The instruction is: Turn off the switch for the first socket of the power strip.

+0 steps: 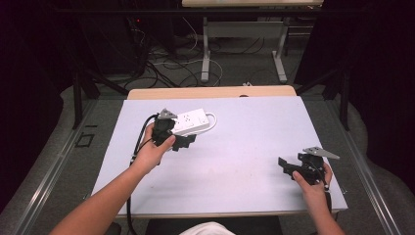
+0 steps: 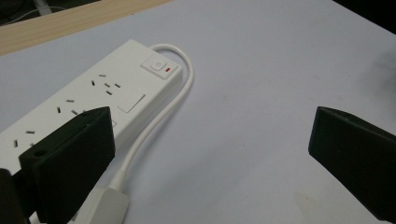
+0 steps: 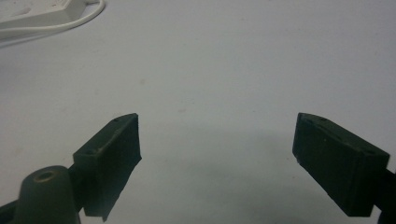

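Observation:
A white power strip (image 1: 193, 120) lies on the white table top (image 1: 235, 147) at the back left, its white cable (image 2: 159, 116) looping round the switch end. The switch (image 2: 159, 65) has a small red mark beside it. My left gripper (image 1: 185, 142) hovers at the strip's near side, open wide, with bare table between the jaws; its left jaw overlaps the strip (image 2: 107, 93) in the left gripper view. My right gripper (image 1: 286, 166) sits low at the front right, open, nothing between its fingers (image 3: 217, 121). The strip (image 3: 42, 14) is far off at the top left of the right gripper view.
A wooden strip (image 1: 210, 92) borders the table's far edge. Beyond it, cables (image 1: 166, 68) lie on the floor beside another table's metal legs (image 1: 205, 49). Dark frame posts (image 1: 77, 98) stand at both sides.

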